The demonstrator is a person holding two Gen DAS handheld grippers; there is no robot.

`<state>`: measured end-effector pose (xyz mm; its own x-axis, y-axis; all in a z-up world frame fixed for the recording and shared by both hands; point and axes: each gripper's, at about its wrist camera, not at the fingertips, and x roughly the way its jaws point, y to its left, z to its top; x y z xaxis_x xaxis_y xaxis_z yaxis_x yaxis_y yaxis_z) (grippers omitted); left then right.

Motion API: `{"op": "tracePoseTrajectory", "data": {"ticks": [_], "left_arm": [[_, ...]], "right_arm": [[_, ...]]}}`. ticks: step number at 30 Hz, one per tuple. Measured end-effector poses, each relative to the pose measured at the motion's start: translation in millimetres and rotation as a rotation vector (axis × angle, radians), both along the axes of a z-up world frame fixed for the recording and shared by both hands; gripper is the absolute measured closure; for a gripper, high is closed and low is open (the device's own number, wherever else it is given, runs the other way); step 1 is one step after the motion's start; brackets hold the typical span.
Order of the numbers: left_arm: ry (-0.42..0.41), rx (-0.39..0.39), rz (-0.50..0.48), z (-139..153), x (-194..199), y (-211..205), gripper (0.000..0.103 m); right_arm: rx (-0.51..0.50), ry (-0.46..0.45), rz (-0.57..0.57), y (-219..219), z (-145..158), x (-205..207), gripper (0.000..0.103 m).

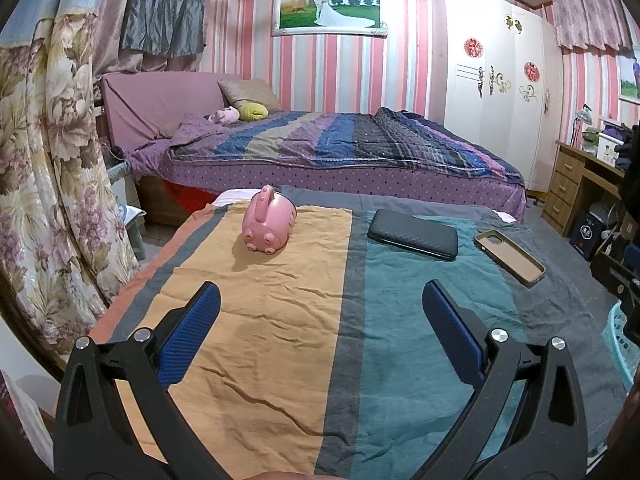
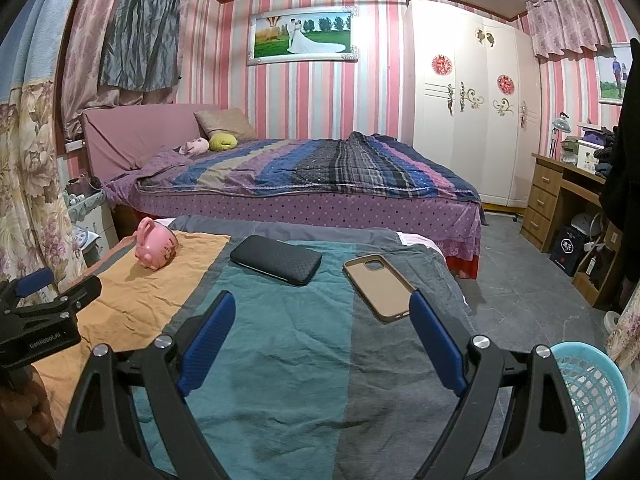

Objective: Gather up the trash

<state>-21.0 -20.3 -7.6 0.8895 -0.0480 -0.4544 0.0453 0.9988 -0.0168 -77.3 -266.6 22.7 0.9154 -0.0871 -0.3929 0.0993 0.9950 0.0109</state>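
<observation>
A table covered with a striped cloth (image 1: pixel 280 320) of orange, grey and teal bands fills the near part of both views, and everything else can be placed from it. The left gripper (image 1: pixel 320 312) hangs over the near end of the cloth with its blue-padded fingers (image 1: pixel 192 336) spread wide and nothing between them; below it lie only the orange band and the grey stripe beside it. The right gripper (image 2: pixel 322 320) hangs over the teal and grey bands, its jaws also spread wide and empty. In the right wrist view the left gripper shows at the left edge of the cloth, held by a hand (image 2: pixel 24 408). Three things rest on the cloth, all beyond the fingertips: a pink piggy bank (image 1: pixel 269 222) on the orange band near the far end, a black case (image 1: pixel 414 234) lying flat on the teal band, and a tan phone case (image 2: pixel 378 288) lying open side up on the grey band, just beyond the right gripper's right finger (image 2: pixel 436 340), whose tip overlaps the case's near edge in that view; whether they touch cannot be told. A light blue plastic basket (image 2: pixel 592 408) stands on the floor beside the right edge of the table, close to the right gripper. Beyond the far end of the table stands a bed (image 1: pixel 340 148) with a striped blanket, and past the bed a white wardrobe (image 1: pixel 496 80).
</observation>
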Motion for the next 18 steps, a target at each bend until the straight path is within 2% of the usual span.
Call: {"op": "tracePoseTrajectory", "data": {"ticks": [18], "left_arm": [[0.002, -0.006, -0.008, 2.1, -2.0, -0.9, 0.005]], "right_arm": [[-0.006, 0.006, 0.01, -2.9, -0.9, -1.1, 0.016]]}}
